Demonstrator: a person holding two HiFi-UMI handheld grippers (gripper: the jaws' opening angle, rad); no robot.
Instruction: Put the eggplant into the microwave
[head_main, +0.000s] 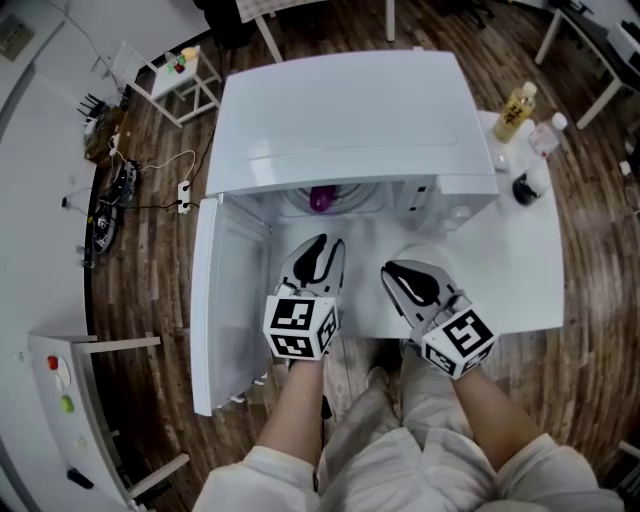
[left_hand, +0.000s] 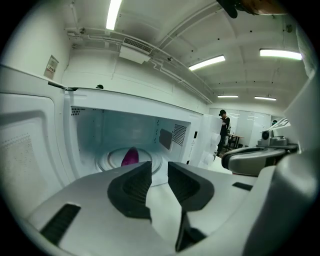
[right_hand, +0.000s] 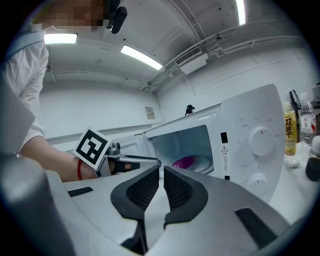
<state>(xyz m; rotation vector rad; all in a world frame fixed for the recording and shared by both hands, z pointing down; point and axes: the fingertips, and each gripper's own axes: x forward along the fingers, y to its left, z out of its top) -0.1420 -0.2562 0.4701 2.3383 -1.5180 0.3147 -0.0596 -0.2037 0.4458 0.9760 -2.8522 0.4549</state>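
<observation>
The white box-shaped microwave (head_main: 350, 110) stands on the white tabletop (head_main: 520, 270), and its door (head_main: 225, 300) is swung fully open to the left side. The small purple eggplant (head_main: 322, 198) is already inside the cavity. It lies on the round glass turntable (left_hand: 112, 159), near the middle, and no gripper touches it. In the right gripper view the eggplant (right_hand: 185, 162) shows through the open front, left of the panel with two round white knobs (right_hand: 261, 140).

The left gripper (head_main: 318, 245) is in front of the open cavity and points toward it. Its jaws stand a little apart, with a clear gap and nothing between them. The right gripper (head_main: 400, 272) is just beside it, in front of the control panel. Its jaws are almost together, only a thin slit is left, and they hold nothing.

A yellow bottle (head_main: 515, 110) stands on the tabletop to the right of the microwave, well apart from both grippers.
</observation>
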